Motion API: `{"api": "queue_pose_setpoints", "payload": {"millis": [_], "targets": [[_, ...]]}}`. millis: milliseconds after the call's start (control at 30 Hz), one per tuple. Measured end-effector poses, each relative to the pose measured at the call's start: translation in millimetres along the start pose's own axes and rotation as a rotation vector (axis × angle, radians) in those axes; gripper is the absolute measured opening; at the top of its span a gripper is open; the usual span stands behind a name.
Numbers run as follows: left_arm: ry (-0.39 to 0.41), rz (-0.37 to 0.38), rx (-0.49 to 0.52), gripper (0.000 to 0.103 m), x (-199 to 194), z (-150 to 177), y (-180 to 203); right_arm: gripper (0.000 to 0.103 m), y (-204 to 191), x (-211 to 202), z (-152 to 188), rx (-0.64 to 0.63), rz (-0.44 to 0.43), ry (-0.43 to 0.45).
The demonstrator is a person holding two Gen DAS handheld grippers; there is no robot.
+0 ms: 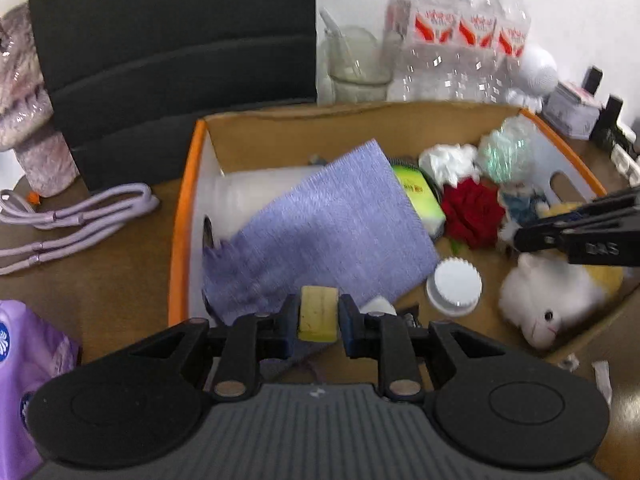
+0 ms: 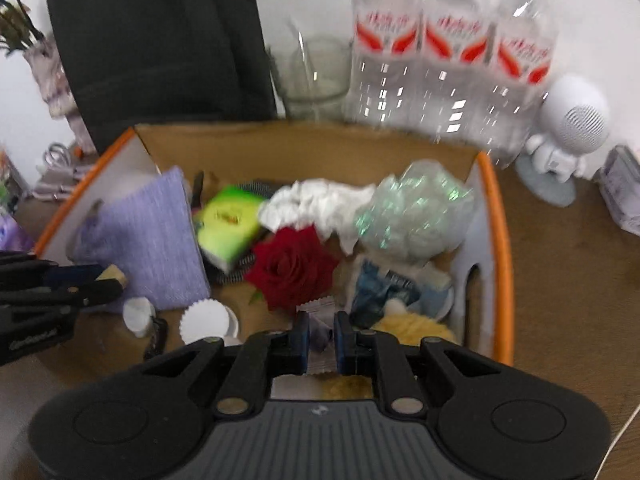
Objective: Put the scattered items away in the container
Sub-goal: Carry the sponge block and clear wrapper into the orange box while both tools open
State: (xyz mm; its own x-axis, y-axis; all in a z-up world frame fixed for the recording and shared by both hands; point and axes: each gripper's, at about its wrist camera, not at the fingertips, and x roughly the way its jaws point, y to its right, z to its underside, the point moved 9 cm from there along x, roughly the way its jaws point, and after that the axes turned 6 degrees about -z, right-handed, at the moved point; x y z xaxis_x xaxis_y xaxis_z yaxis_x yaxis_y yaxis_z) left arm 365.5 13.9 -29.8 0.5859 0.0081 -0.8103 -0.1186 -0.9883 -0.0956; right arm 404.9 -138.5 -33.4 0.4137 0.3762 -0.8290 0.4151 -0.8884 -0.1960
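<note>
Orange-rimmed box (image 1: 182, 216) holds a lilac cloth (image 1: 332, 224), red rose (image 2: 294, 266) and green packet (image 2: 228, 220).

L gripper (image 1: 319, 316) tilts down over the box (image 1: 178, 240), jaws clamping a yellow block (image 1: 318, 314). R gripper (image 2: 321, 344) likewise, pinching a small sachet (image 2: 320, 344).

White wall (image 1: 580, 20), brown table (image 1: 100, 280)

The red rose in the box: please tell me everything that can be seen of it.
The red rose is one open bloom of deep red, layered petals; whether real or artificial cannot be told. A bit of green leaf shows at its lower left edge. It lies on the floor of the cardboard box, facing up, near the middle. The green packet lies to its left and the crumpled white paper behind it. No claw touches it.
</note>
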Motion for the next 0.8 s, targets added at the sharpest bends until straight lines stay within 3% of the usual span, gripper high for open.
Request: {"api": "queue_pose_setpoints", "payload": {"millis": [100, 167, 233, 333, 500, 600, 700, 733, 800], "targets": [[-0.04, 0.034, 0.014, 0.042, -4, -4, 4, 0.026, -1, 5, -2, 0.064, -0.032, -0.038], [-0.068, 0.036, -0.013, 0.046, -9, -10, -1, 0.047, -1, -3, -7, 0.115, -0.051, -0.04], [-0.108, 0.057, -0.052, 0.06, -14, -17, -5, 0.058, -2, -15, -13, 0.145, -0.064, -0.033], [-0.156, 0.067, -0.1, 0.069, -21, -16, -7, 0.072, -6, -37, -17, 0.176, -0.076, -0.04], [-0.146, -0.005, -0.152, 0.074, -37, -12, -9, 0.076, -13, -59, -12, 0.181, -0.036, -0.051], [-0.01, -0.091, -0.112, 0.086, -64, -12, -9, 0.08, -26, -73, -4, 0.091, 0.013, -0.004], [0.308, -0.184, -0.121, 0.097, -102, -6, -7, 0.084, -38, -99, 2, -0.043, 0.131, 0.224], [0.382, -0.192, -0.123, 0.098, -111, 0, -3, 0.085, -42, -105, 7, -0.075, 0.162, 0.295], [0.397, -0.169, -0.13, 0.097, -116, 13, 4, 0.085, -48, -108, 21, -0.088, 0.167, 0.359]]}}
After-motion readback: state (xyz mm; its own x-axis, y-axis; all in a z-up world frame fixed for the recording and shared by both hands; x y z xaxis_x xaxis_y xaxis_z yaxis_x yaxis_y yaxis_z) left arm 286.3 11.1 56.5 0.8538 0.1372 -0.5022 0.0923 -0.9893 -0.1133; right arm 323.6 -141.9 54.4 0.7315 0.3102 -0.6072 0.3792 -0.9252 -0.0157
